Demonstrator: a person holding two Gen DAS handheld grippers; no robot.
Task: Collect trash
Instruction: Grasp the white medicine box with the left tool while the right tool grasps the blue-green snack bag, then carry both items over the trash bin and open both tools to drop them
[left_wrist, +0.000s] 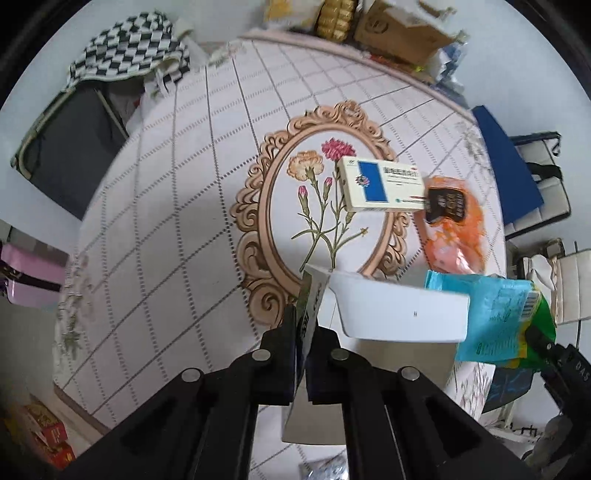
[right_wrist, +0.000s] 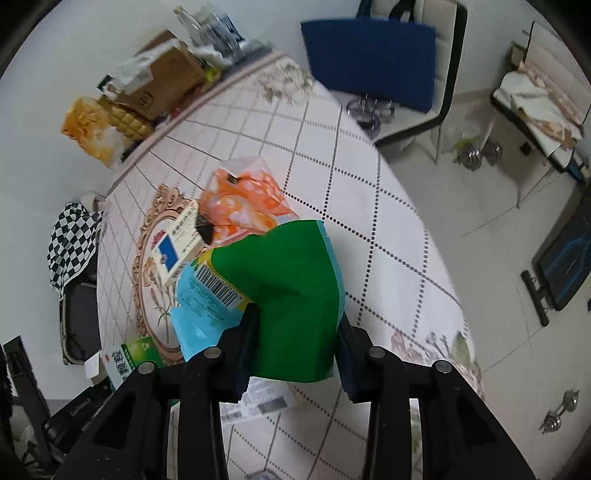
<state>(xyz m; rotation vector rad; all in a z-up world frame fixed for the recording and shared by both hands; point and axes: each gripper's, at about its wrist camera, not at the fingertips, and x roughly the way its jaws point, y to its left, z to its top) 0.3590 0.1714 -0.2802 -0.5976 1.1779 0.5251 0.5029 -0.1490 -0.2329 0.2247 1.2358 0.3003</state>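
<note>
My left gripper (left_wrist: 303, 328) is shut on the flap of a white carton box (left_wrist: 399, 314), held above the table; the same carton shows at the lower left of the right wrist view (right_wrist: 129, 356). My right gripper (right_wrist: 295, 332) is shut on a green and light-blue snack bag (right_wrist: 288, 291), also seen in the left wrist view (left_wrist: 495, 317). A white and blue medicine box (left_wrist: 380, 184) (right_wrist: 177, 243) lies on the tablecloth, touching an orange wrapper (left_wrist: 458, 229) (right_wrist: 243, 203).
The round table (left_wrist: 166, 221) has a checked cloth with a flower medallion. A cardboard box (right_wrist: 166, 77) and snack packs (right_wrist: 92, 125) stand at its far edge. A checkered bag (left_wrist: 129, 48) hangs on a chair, a blue bag (right_wrist: 373, 55) on another. Papers (right_wrist: 266, 398) lie under the right gripper.
</note>
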